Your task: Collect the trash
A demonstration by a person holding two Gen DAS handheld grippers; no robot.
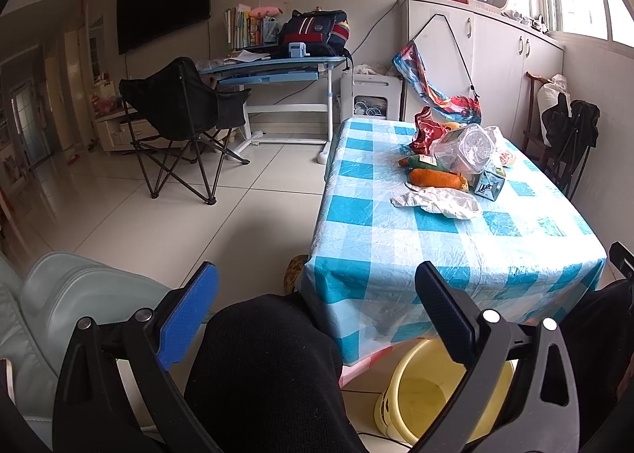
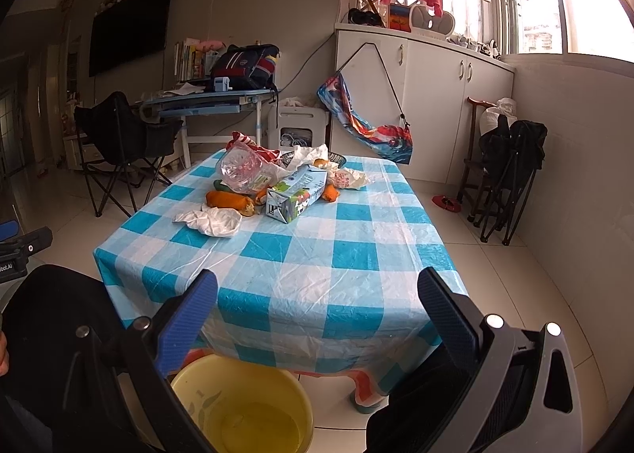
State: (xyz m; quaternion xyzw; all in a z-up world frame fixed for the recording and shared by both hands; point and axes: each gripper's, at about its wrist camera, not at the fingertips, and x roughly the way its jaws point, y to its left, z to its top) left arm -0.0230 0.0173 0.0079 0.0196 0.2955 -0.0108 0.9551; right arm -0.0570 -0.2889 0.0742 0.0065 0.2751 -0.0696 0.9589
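Both grippers wait with jaws apart, short of the littered bench.

The left gripper (image 1: pixel 317 314) and right gripper (image 2: pixel 317 314) hold nothing; a yellow bucket (image 2: pixel 206 385) stands below, while trash (image 2: pixel 277 183) lies heaped at the far end of the checked bench (image 2: pixel 317 255).

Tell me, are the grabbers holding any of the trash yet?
No. Both the left gripper and the right gripper are open with nothing between their fingers. The trash, like the crumpled tissue and milk carton, lies untouched on the table.
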